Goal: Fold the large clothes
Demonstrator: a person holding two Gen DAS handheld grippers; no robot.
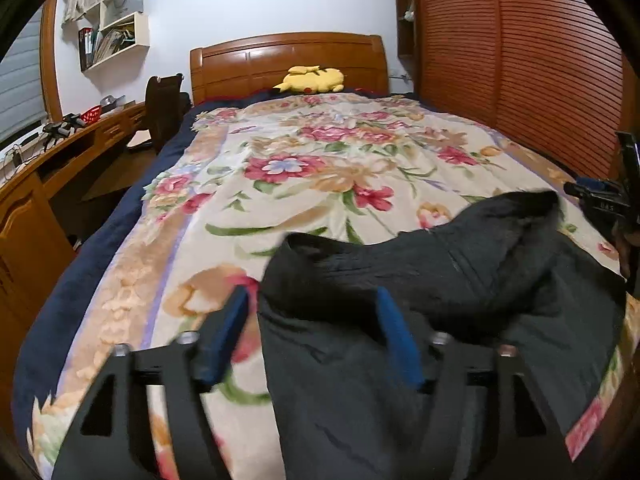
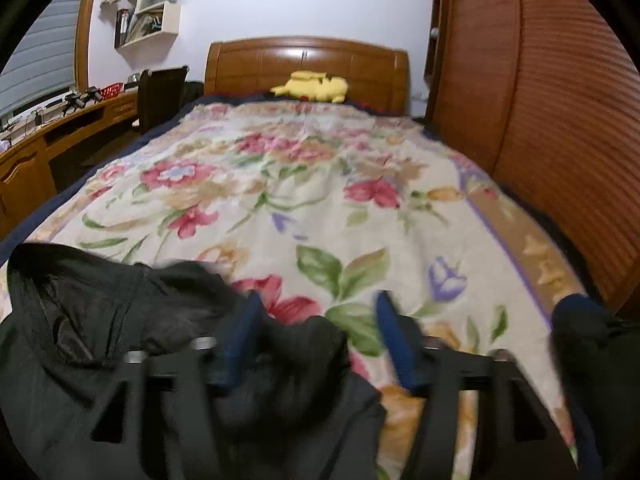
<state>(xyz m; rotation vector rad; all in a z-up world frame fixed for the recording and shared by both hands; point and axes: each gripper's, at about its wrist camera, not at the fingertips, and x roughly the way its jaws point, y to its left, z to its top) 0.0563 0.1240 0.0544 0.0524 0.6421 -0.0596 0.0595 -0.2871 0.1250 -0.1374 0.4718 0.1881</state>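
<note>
Item: large black padded jacket [image 1: 440, 280], lying rumpled across the near end of a floral plush blanket [image 1: 304, 176] on a wooden-headboard bed [image 1: 288, 60].

Left gripper [image 1: 312, 336]: blue-padded jaws stand wide apart over the jacket's left edge, gripping nothing.

Right gripper [image 2: 316, 340]: jaws likewise spread wide, a fold of jacket fabric between them, unpinched.

Also present: yellow plush toy [image 1: 312, 80] at the headboard; slatted wooden wardrobe [image 1: 520, 60] beside the bed.
</note>
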